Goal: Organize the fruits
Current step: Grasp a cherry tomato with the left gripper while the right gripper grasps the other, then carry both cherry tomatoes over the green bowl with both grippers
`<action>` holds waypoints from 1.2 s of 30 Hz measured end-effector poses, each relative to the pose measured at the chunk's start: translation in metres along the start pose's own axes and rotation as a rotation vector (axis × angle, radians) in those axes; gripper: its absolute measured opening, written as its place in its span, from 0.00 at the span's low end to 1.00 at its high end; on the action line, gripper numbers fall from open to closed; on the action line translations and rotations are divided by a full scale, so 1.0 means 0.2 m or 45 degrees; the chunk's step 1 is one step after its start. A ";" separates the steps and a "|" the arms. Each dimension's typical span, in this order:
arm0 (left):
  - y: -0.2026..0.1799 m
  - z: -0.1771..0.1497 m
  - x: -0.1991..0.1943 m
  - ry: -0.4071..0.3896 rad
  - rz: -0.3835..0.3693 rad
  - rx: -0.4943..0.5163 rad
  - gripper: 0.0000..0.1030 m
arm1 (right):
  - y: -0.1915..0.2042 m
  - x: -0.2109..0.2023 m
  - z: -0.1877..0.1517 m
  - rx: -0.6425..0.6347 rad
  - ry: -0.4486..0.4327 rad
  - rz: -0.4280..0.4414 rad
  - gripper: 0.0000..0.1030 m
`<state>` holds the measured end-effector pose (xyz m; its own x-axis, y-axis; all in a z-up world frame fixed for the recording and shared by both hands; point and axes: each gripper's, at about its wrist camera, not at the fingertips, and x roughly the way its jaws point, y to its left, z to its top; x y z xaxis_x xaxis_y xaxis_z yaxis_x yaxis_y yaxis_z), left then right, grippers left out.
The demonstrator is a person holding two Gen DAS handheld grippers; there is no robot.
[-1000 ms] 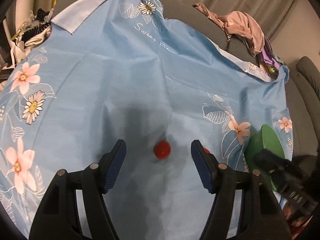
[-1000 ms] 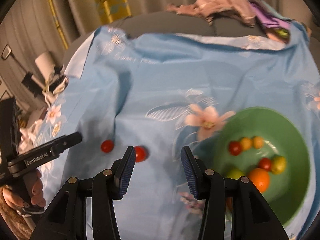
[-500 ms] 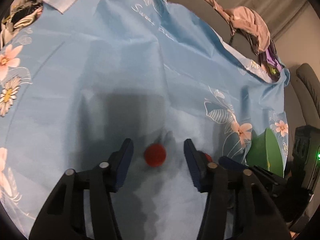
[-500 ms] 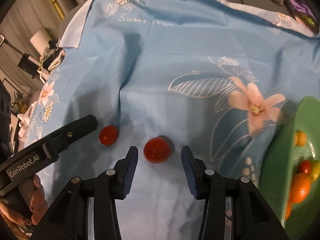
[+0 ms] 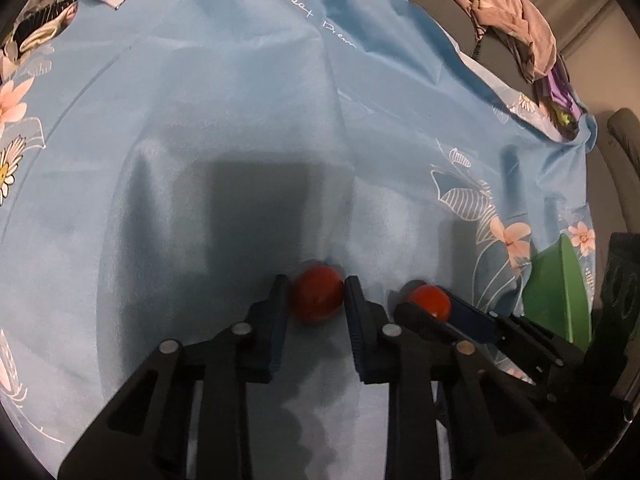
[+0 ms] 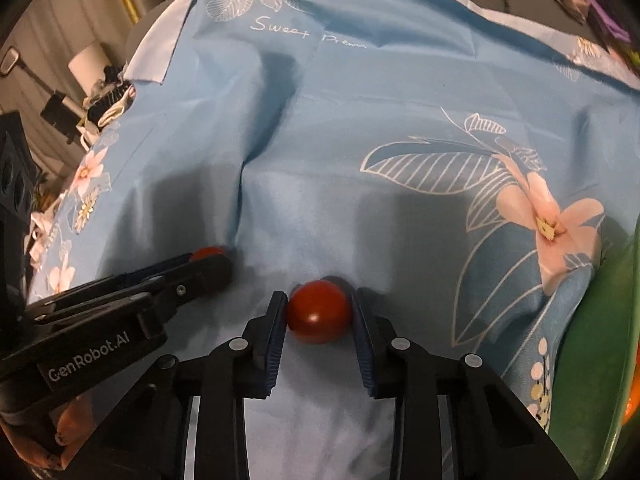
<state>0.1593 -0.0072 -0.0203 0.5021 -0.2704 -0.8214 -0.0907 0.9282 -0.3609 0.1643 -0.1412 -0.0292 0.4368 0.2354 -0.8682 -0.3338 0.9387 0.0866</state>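
Observation:
Two red cherry tomatoes lie on a blue flowered cloth (image 5: 248, 128). My left gripper (image 5: 316, 296) is shut on one red tomato (image 5: 317, 298), both pads touching it, down on the cloth. My right gripper (image 6: 318, 312) is shut on the other red tomato (image 6: 318, 312), also on the cloth. In the left wrist view the right gripper's tomato (image 5: 427, 300) shows just to the right. In the right wrist view the left gripper (image 6: 208, 264) lies at left, its tomato (image 6: 206, 253) mostly hidden. A green bowl (image 5: 560, 300) stands at the right, also in the right wrist view (image 6: 592, 352).
The cloth covers a grey sofa, with creases through its middle. A heap of pink and purple clothes (image 5: 520, 28) lies at the back right. Clutter (image 6: 100, 100) sits off the cloth's left edge. An orange fruit (image 6: 632, 400) shows in the bowl.
Both grippers moved down to the cloth and closed from wide open onto a red tomato each. The bowl slid toward the right edge of both views.

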 end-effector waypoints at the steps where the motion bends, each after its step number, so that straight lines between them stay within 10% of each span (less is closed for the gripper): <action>1: -0.01 0.00 0.00 -0.005 0.007 0.009 0.26 | 0.00 0.00 0.00 -0.009 -0.002 -0.005 0.33; 21: -0.25 -0.11 -0.42 -0.253 0.133 0.190 0.25 | -0.16 -0.54 -0.04 0.122 -0.277 0.011 0.32; 36: -0.80 -0.29 -0.61 -0.409 -0.029 0.416 0.26 | -0.47 -0.95 -0.17 0.253 -0.509 -0.132 0.32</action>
<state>0.0634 -0.1383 0.1121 0.7468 -0.2467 -0.6176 0.1738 0.9688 -0.1769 0.0842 -0.2822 0.1120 0.7607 0.1799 -0.6237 -0.1215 0.9833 0.1354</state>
